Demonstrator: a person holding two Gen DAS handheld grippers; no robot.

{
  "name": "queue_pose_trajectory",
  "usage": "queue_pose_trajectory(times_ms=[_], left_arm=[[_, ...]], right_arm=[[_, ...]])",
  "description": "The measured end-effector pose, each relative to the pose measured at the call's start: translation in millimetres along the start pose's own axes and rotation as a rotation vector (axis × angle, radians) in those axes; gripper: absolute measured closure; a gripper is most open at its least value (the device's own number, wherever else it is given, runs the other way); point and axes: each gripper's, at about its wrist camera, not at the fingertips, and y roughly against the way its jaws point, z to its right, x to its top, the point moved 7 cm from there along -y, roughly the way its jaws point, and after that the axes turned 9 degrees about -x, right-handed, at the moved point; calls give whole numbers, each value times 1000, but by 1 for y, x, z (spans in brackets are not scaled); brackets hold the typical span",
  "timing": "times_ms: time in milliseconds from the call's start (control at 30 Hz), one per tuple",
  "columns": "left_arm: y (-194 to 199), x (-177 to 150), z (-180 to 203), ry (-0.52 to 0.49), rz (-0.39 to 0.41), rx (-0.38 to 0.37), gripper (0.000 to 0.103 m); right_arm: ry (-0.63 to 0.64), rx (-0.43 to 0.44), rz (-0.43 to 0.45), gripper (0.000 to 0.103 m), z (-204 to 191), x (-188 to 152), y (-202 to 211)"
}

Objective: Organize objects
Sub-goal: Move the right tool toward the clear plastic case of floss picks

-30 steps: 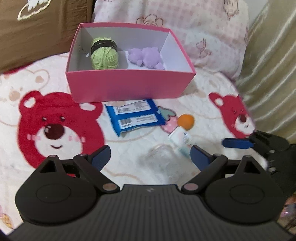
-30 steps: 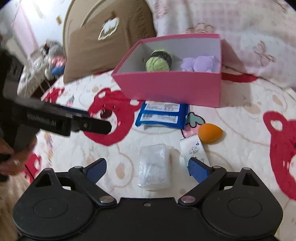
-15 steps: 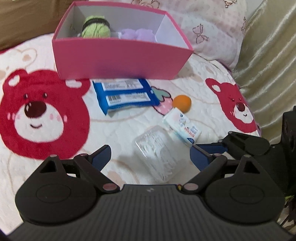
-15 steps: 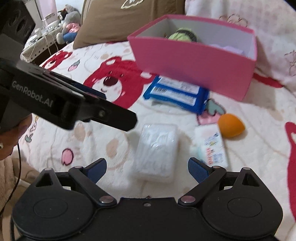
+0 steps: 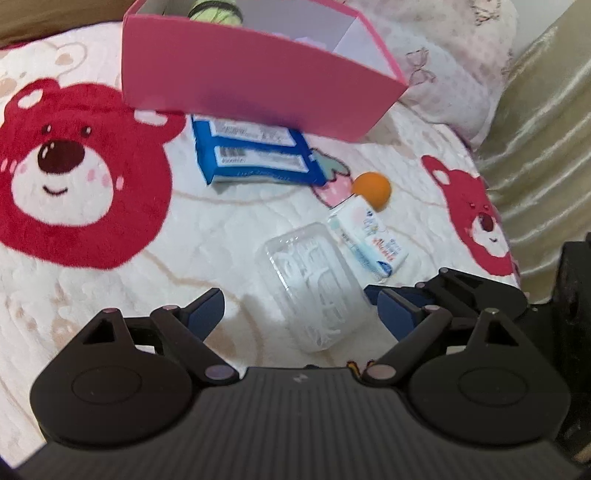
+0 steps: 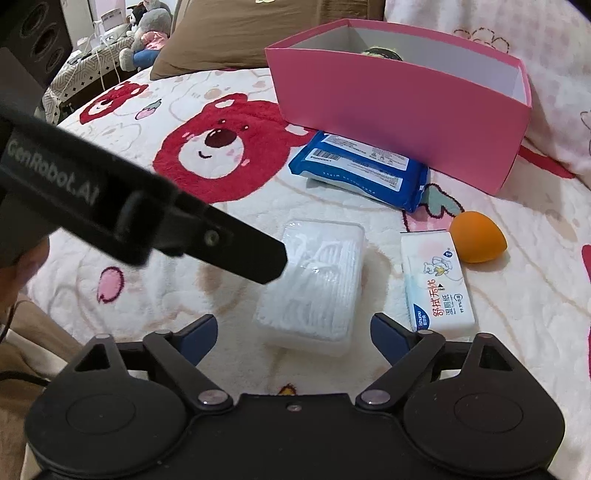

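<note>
A clear plastic box of white floss picks (image 5: 314, 284) (image 6: 314, 280) lies on the bear-print blanket. My left gripper (image 5: 301, 310) hangs low over its near end, jaws wide and closing, pads off it. My right gripper (image 6: 295, 332) also straddles the box's near end, jaws closing, pads not touching. One black finger of the left gripper (image 6: 240, 254) reaches over the box's left edge. Beside the box lie a white wipes pack (image 6: 436, 284) (image 5: 369, 240), an orange sponge (image 6: 478, 238) (image 5: 373, 188) and a blue wipes pack (image 6: 358, 166) (image 5: 255, 155).
A pink box (image 6: 399, 110) (image 5: 251, 81) stands behind the items, with green yarn (image 5: 214, 9) just showing inside. A brown pillow (image 6: 258, 33) and plush toys (image 6: 147, 33) lie at the far left. Beige fabric (image 5: 546, 129) borders the right. A hand (image 6: 22, 273) shows at the left edge.
Both grippers have sunk toward the blanket and come close over the clear box. Their jaws have narrowed a little. The pink box's inside is now mostly hidden behind its front wall.
</note>
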Motion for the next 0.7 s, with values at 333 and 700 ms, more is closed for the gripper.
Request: queue_pose_trajectory(times_ms=[333, 700], left_arm=[[-17, -2, -13, 75, -11, -40, 40], [-26, -9, -26, 177, -49, -89, 56]], right_arm=[[28, -36, 17, 35, 0, 0, -7], [257, -42, 31, 36, -21, 14, -11]])
